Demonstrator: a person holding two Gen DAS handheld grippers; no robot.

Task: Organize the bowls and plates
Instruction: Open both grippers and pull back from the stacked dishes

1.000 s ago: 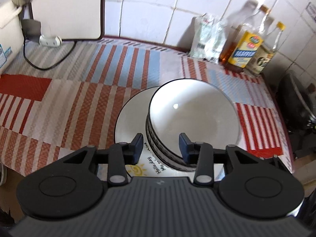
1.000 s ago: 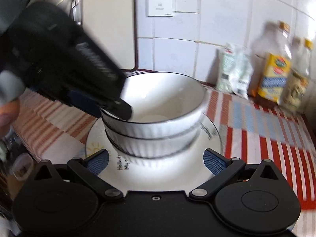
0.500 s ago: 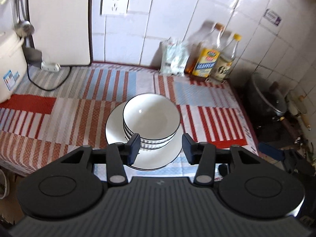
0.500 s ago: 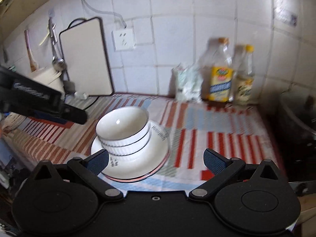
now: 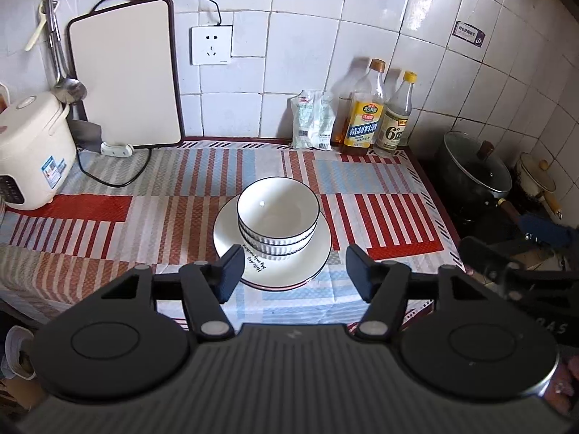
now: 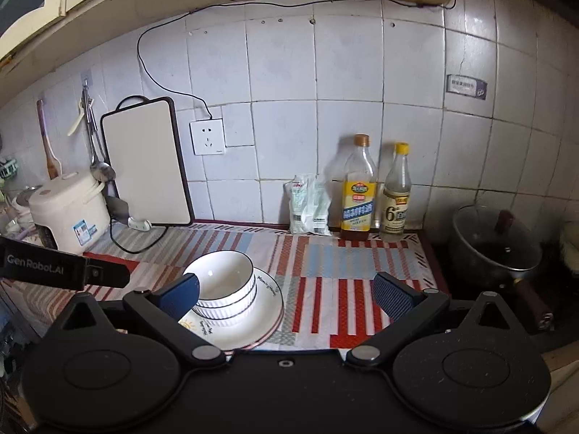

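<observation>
Two white bowls with dark rims (image 5: 278,217) are nested and stand on a stack of white plates (image 5: 318,264) in the middle of the striped counter mat. They also show in the right wrist view, the bowls (image 6: 226,285) on the plates (image 6: 269,311). My left gripper (image 5: 291,271) is open and empty, held back above the counter's front edge. My right gripper (image 6: 286,294) is open and empty, pulled back and to the right of the stack.
A rice cooker (image 5: 30,152) stands at the left, a cutting board (image 5: 125,72) leans on the wall, a cable (image 5: 108,177) lies on the mat. A packet (image 5: 313,121) and two bottles (image 5: 363,115) stand at the back. A lidded pot (image 5: 474,173) is on the right.
Both grippers have pulled back and up from the stack, which now looks small and far. My left gripper's jaws have opened wider. The bowls and plates have not moved.
</observation>
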